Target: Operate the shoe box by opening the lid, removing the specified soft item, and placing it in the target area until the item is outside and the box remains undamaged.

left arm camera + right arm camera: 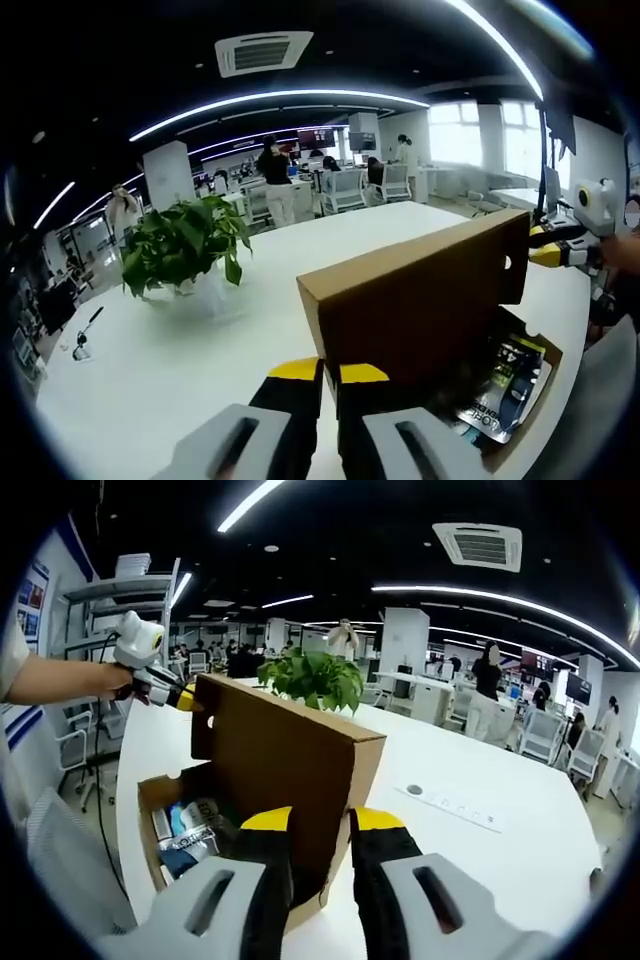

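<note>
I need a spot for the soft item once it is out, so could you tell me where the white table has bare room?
Left gripper view: the table is bare between the potted plant and the shoe box. Right gripper view: bare past the box toward the recessed socket strip. It is crowded at the raised lid, where both tongs sit.

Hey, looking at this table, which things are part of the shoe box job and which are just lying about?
Job: shoe box, its raised lid, packaged items inside, left tool and right tool, each clamped on the lid.
Lying about: potted plant, white table, office chairs behind.
</note>
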